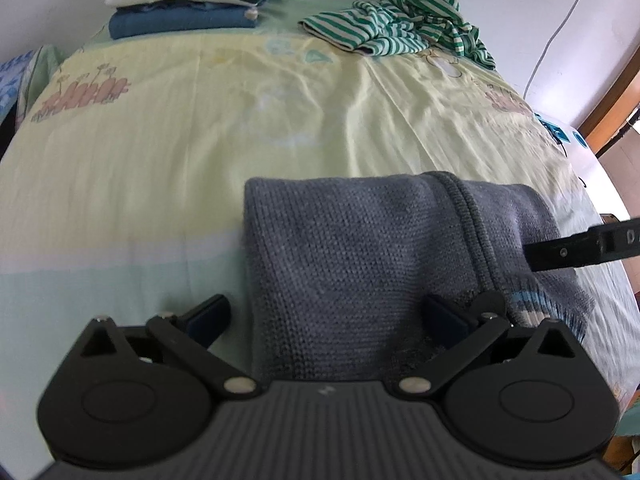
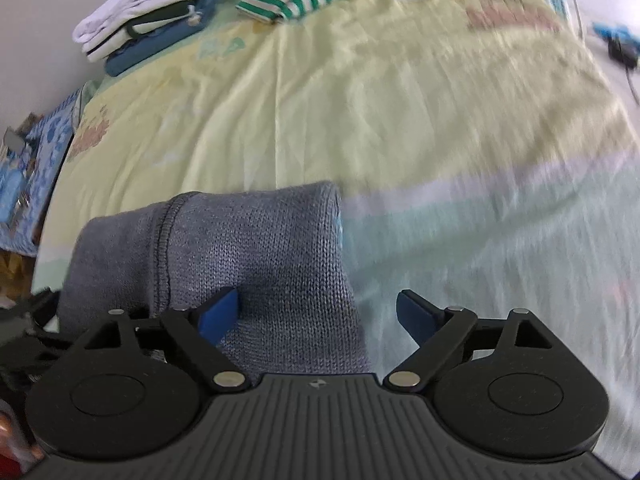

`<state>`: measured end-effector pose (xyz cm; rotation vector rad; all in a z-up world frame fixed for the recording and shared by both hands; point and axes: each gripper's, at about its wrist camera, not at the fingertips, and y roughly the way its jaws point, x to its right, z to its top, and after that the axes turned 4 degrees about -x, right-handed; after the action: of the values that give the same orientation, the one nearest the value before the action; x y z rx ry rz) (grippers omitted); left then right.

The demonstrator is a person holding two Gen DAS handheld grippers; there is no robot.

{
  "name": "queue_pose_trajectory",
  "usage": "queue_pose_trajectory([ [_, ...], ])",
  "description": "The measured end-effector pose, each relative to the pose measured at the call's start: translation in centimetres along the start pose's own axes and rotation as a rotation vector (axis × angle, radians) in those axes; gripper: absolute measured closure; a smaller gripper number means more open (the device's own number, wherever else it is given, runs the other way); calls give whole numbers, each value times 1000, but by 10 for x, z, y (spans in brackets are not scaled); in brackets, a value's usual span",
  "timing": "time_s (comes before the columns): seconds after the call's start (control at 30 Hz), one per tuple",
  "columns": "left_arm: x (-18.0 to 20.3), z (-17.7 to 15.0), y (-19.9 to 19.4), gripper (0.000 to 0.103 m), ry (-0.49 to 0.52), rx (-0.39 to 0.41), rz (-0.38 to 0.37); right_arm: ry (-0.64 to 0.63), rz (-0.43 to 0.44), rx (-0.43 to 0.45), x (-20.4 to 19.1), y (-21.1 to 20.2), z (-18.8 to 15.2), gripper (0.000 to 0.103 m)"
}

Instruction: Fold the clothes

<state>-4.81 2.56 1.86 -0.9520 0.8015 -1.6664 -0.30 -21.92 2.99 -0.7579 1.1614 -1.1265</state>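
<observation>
Right under both tools lies your grey knit sweater (image 1: 344, 256), already folded into a thick bundle on the yellow bedsheet (image 1: 200, 128). It looks soft, floppy and moderately heavy, so take its two near corners together. Your left gripper (image 1: 326, 316) and right gripper (image 2: 318, 312) each straddle one edge low, jaws spread wide, gripping nothing yet.

A yellow cartoon-print bedsheet (image 1: 160, 152) covers the bed beside a white wall (image 1: 48, 0), where a white cable (image 1: 560, 28) hangs.
</observation>
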Motion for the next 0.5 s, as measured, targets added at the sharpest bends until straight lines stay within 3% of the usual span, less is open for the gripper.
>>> queue_pose_trajectory([
  [0.1,1,0,0,1,10,5,4,43,104,-30,9,2,-2,14],
  [0.27,-3,0,-1,1,-1,0,-13,65,112,-63,13,5,-10,12],
  [0.5,-8,0,-3,1,28,-24,-78,60,204,-92,19,5,-11,8],
])
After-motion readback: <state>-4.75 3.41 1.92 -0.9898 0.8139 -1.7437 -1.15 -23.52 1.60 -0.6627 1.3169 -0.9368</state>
